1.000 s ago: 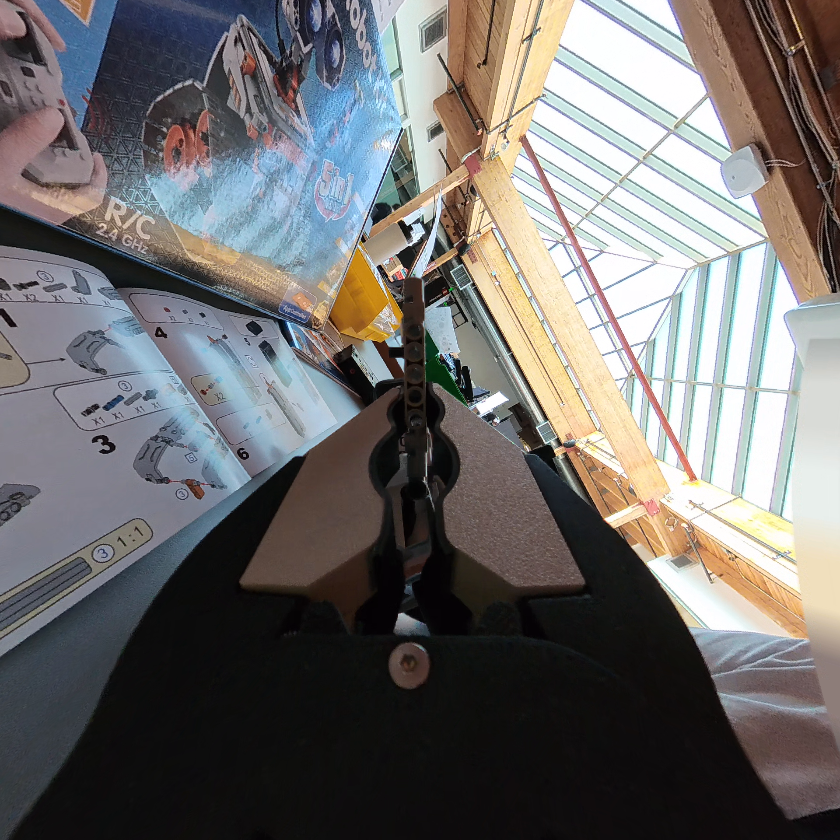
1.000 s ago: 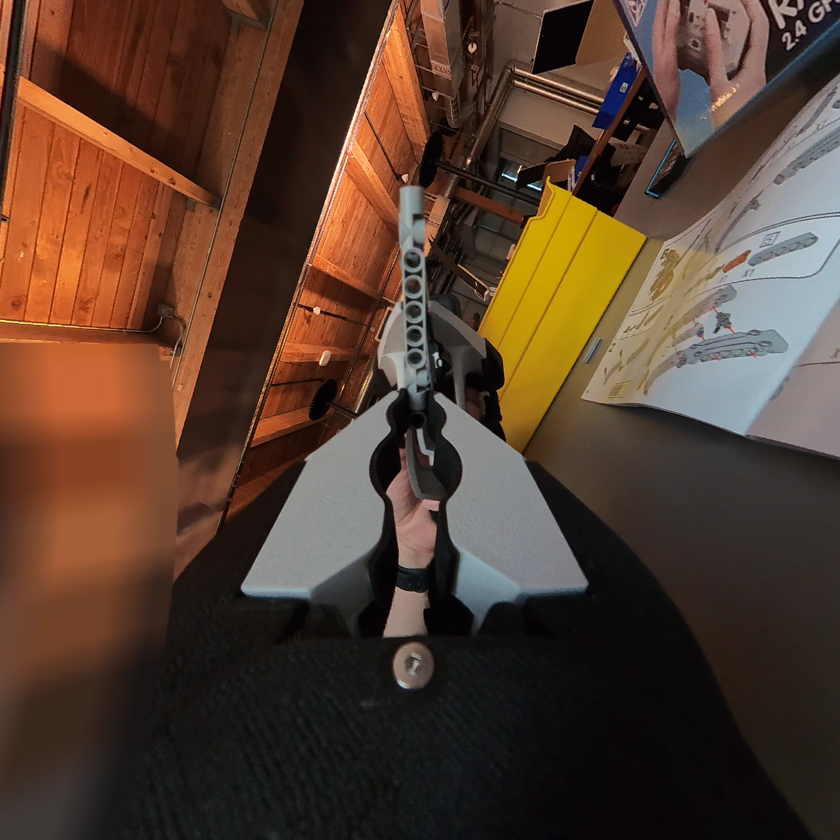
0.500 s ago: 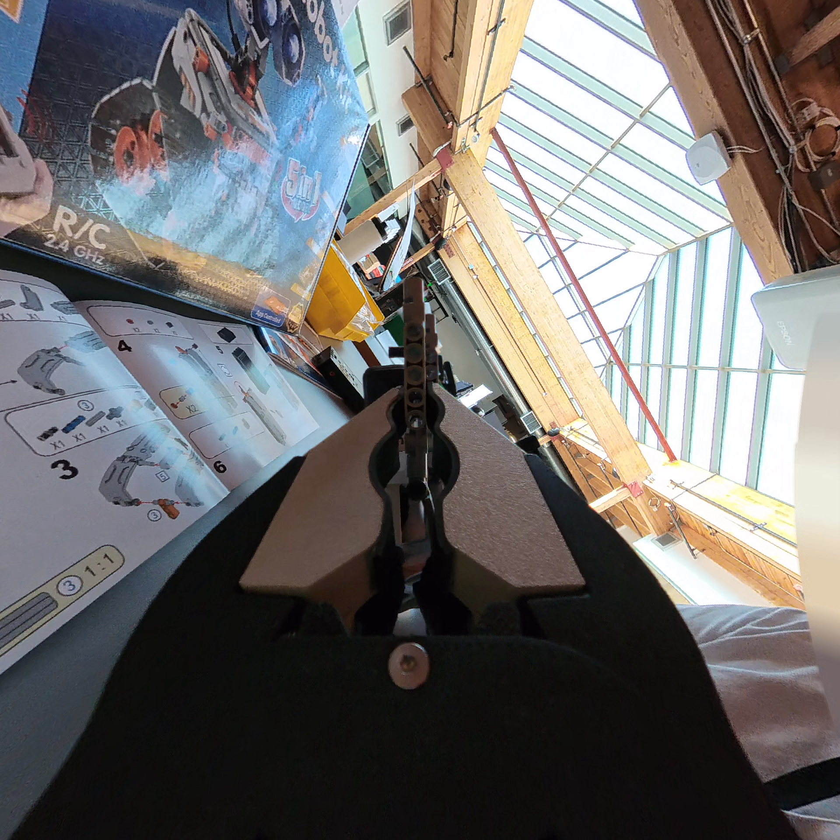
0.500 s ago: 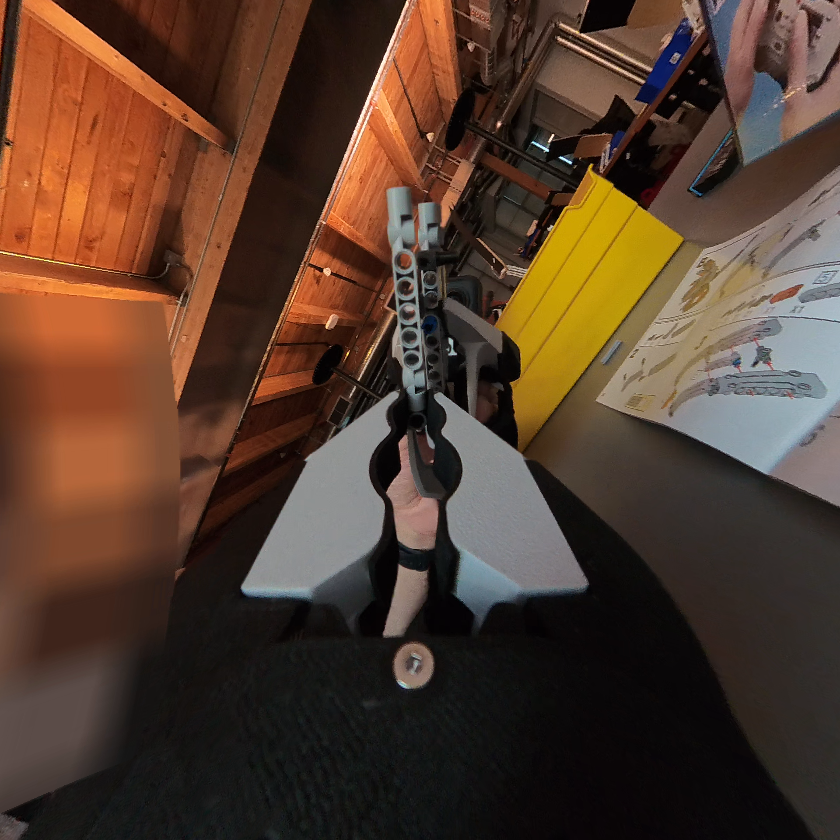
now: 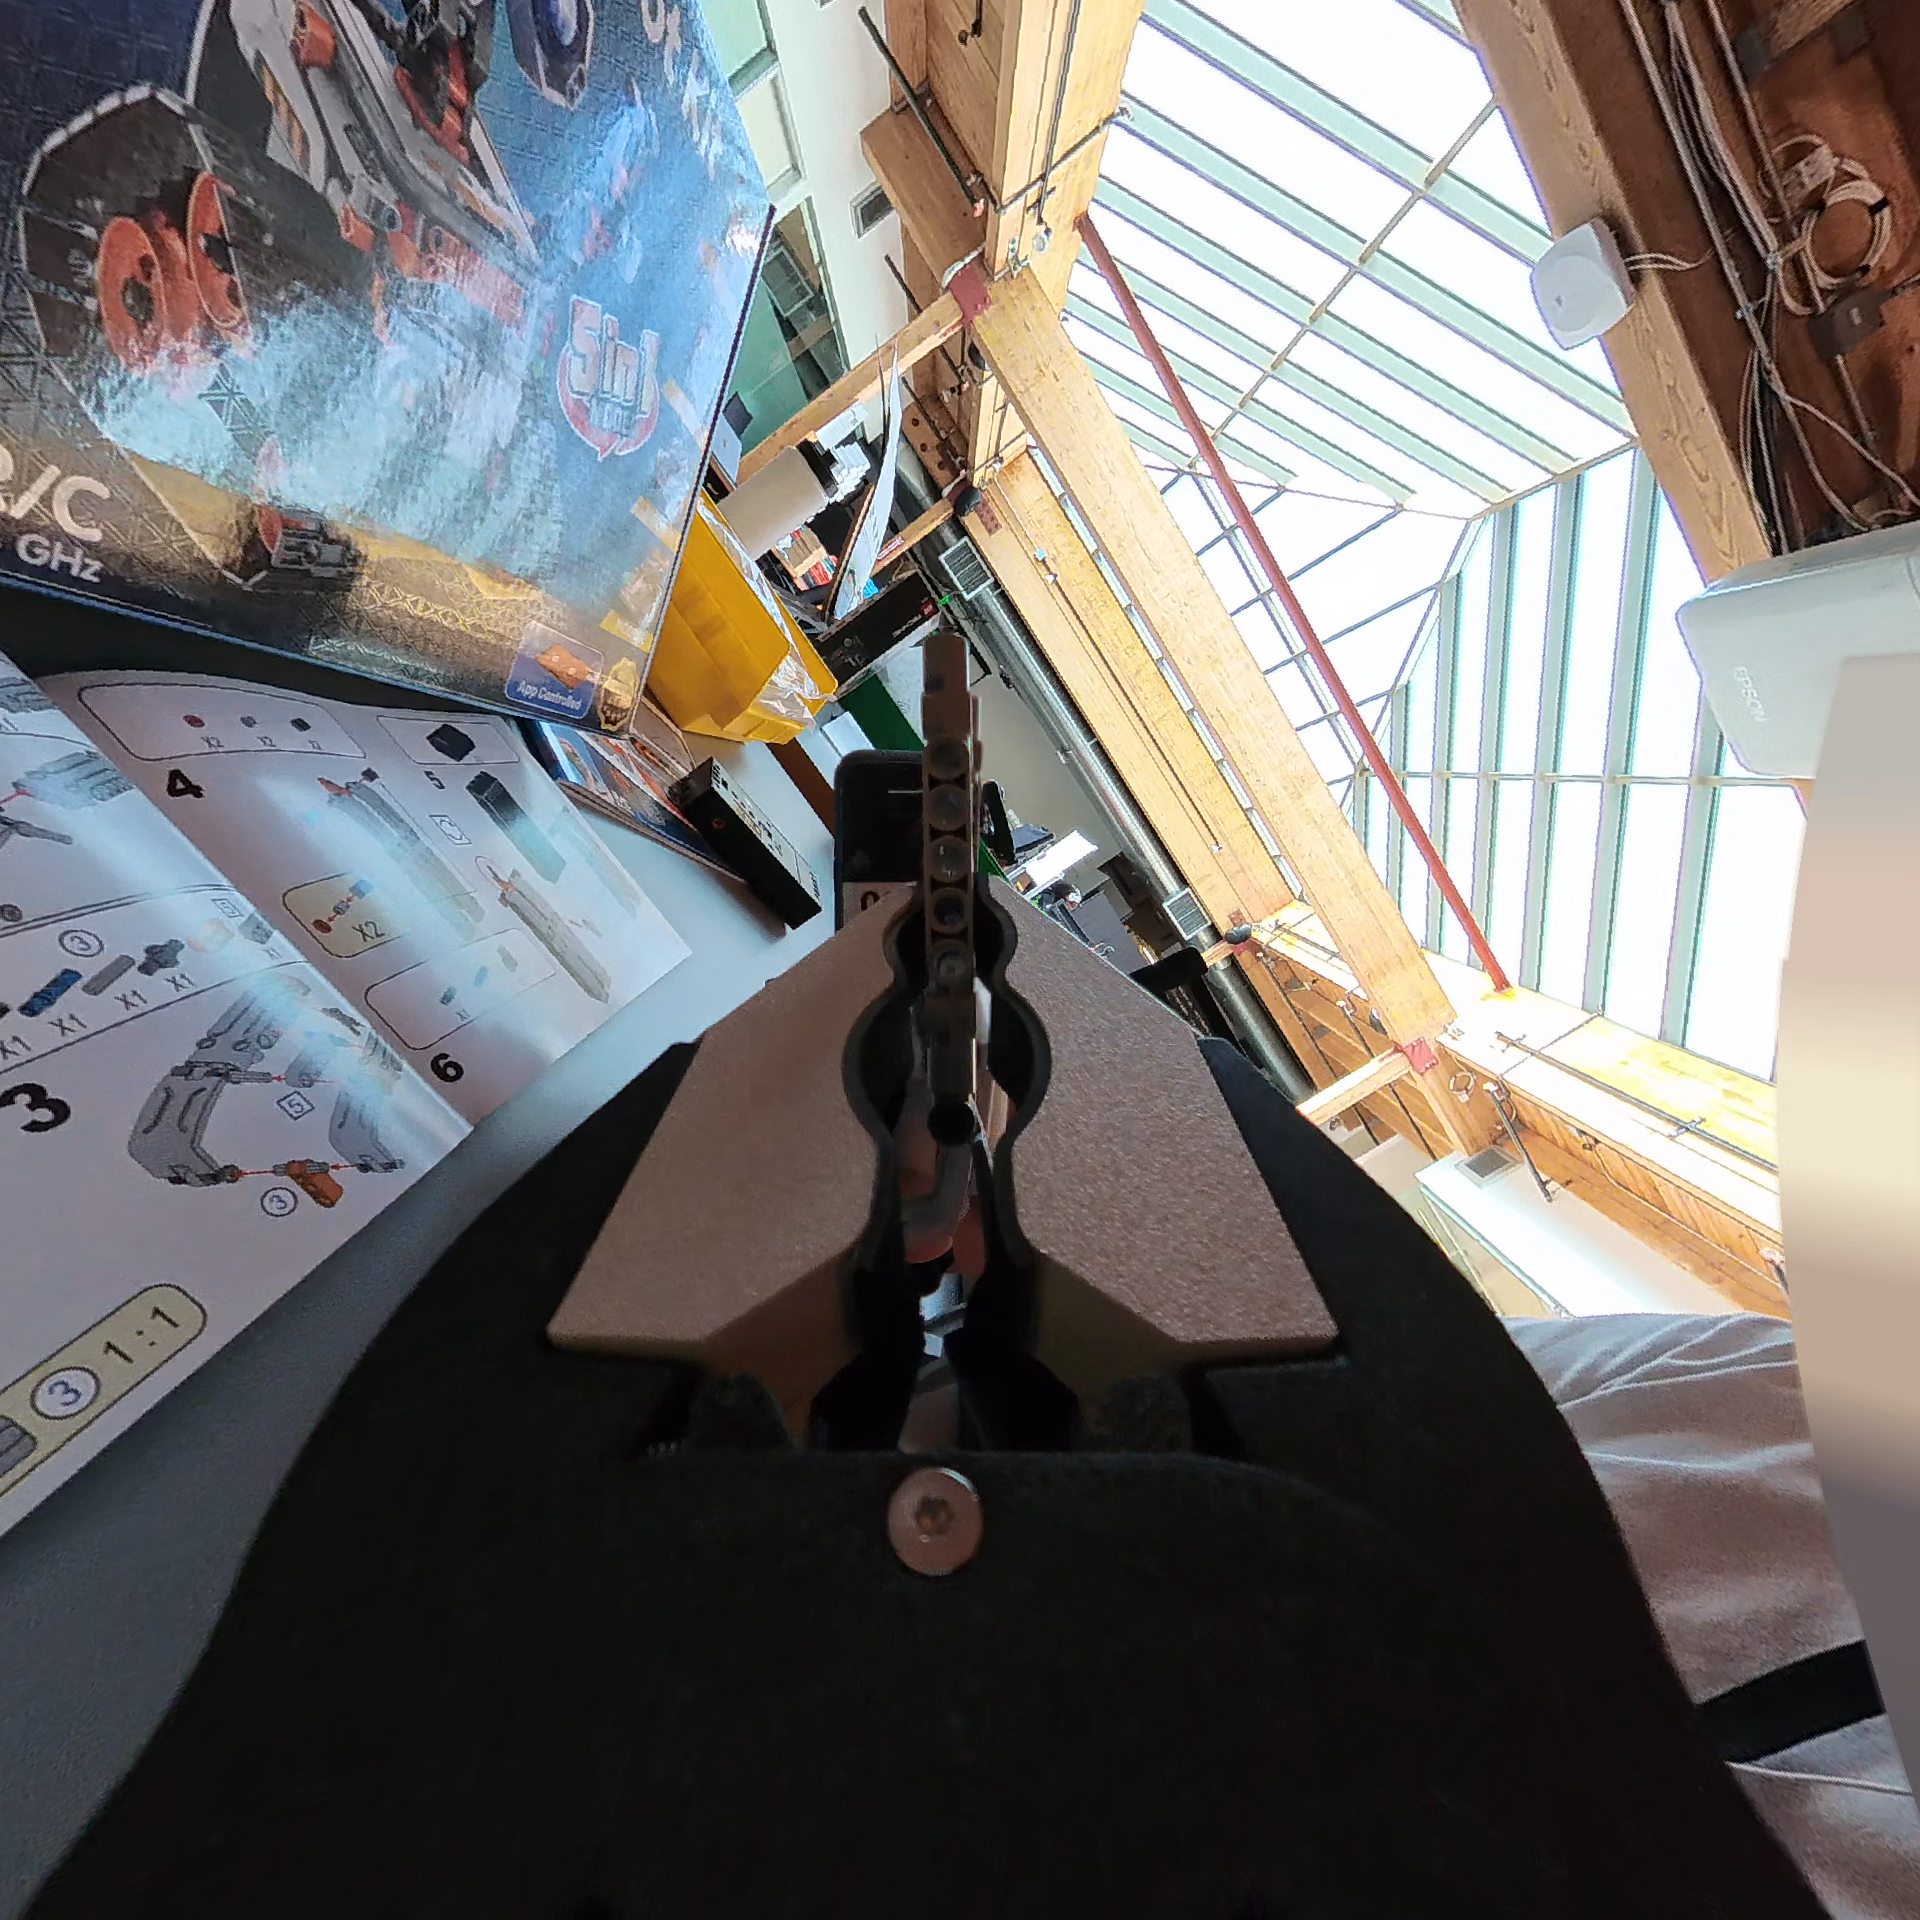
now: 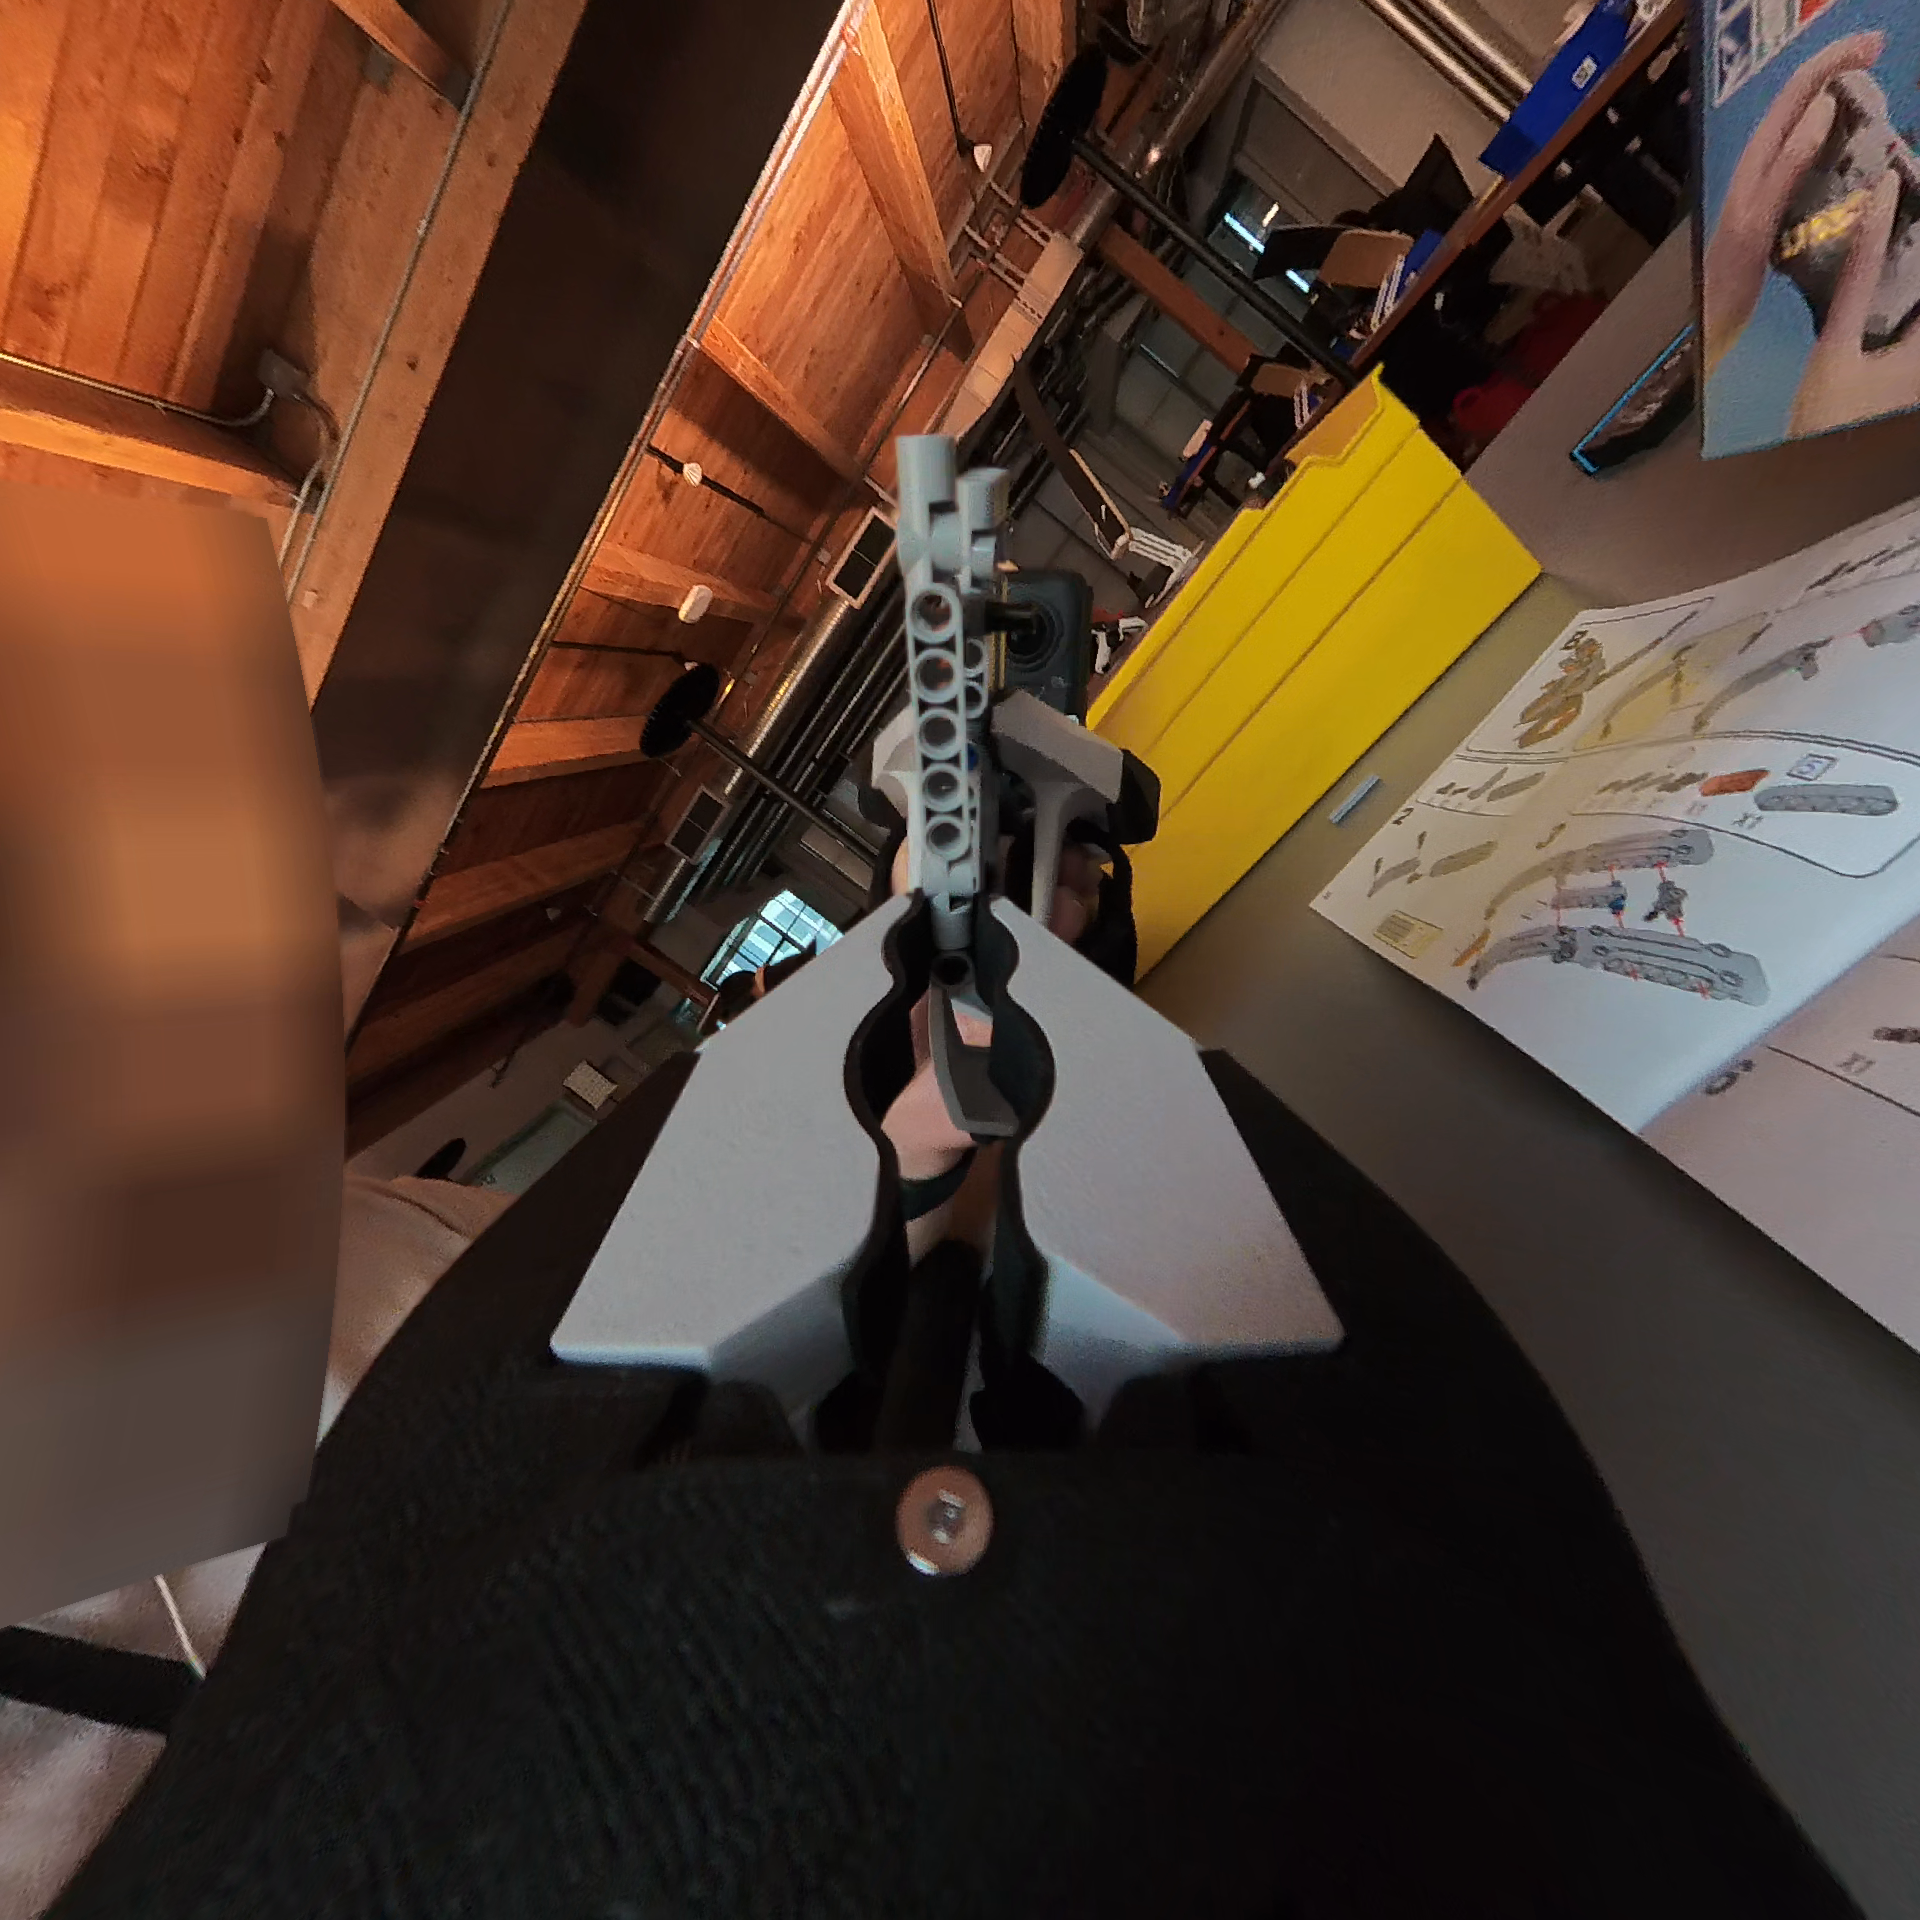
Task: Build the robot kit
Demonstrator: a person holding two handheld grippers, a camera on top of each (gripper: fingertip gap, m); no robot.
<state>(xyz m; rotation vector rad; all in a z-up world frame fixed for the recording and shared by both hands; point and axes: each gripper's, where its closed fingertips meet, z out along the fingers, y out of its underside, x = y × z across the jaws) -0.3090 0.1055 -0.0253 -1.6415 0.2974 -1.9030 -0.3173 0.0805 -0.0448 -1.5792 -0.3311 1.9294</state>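
My left gripper (image 5: 948, 925) is shut on a grey beam with a row of holes (image 5: 948, 821), which stands up out of the fingertips. My right gripper (image 6: 948, 914) is shut on a light grey holed beam (image 6: 938, 727). Both are held in the air above the table, facing each other. In the right wrist view the left gripper (image 6: 1049, 769) sits just behind my beam, and its beam (image 6: 984, 509) lies side by side against mine, with a black pin and a blue pin showing between them. I cannot tell whether they are joined.
An open instruction booklet (image 5: 312, 935) (image 6: 1662, 831) lies on the grey table (image 5: 156, 1558). A large blue toy box (image 5: 364, 312) stands behind it. A yellow bin (image 6: 1299, 644) sits at the table's far end. A white post (image 5: 1860, 1143) is close on the left view's right side. The tips of both grippers are at nearly the same place.
The two grippers have come together. The left gripper's beam, apart from mine a second ago, now lies alongside the right one. Both stay shut on their beams.
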